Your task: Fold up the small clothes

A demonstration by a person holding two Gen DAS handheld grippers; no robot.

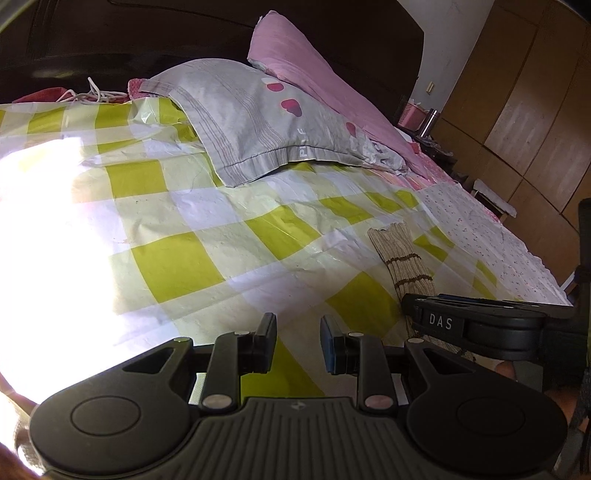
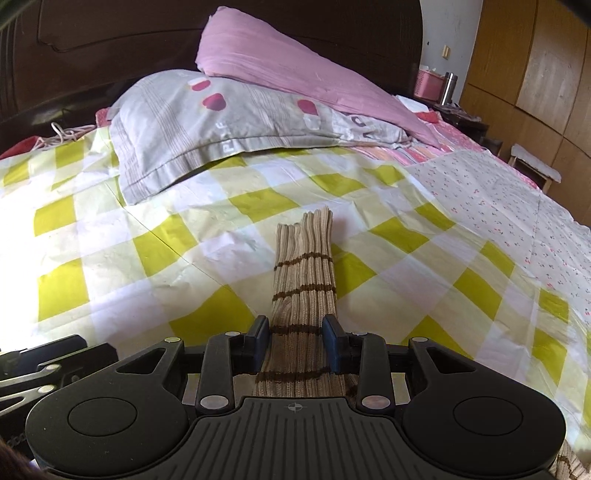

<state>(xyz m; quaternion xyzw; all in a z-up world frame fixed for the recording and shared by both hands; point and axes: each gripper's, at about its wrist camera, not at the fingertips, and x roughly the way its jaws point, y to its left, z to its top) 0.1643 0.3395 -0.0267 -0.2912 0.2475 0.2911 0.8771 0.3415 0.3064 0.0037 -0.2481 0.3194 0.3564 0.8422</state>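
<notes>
Sunlight floods the near-left part of a bed covered by a yellow-green and white checked sheet (image 2: pixel 207 236), washing that corner out to white in the left wrist view. Behind it a grey pillow (image 2: pixel 207 122) lies against the dark headboard (image 2: pixel 258 33), with a pink quilt (image 2: pixel 280 70) slumped over its far side and a wooden wardrobe (image 2: pixel 535 62) along the right wall.

From left to right, the left gripper (image 1: pixel 298 341) hovers over bare checked sheet, its jaws parted with only the sheet visible between them; it grasps nothing. Just to its right lies the task's thing, a beige ribbed sock (image 2: pixel 304 266) with thin dark brown stripes, stretched lengthwise on the sheet with its open cuff pointing toward the pillow. In the left wrist view the sock (image 1: pixel 400 258) runs down beside the left gripper and disappears under the body of the right gripper.

Readable writing is scarce: the right gripper's body carries the letters "DAS" (image 1: pixel 440 322) in the left wrist view, and the pillow shows pale letters near its hem that look like "PL" followed by faded characters I cannot make out.

The right gripper (image 2: pixel 297 341) straddles the sock, one blue-padded finger on each side of the fabric. The jaws stand parted about as wide as the sock, the pads at or just beside its edges, and whether they press it I cannot tell.
</notes>
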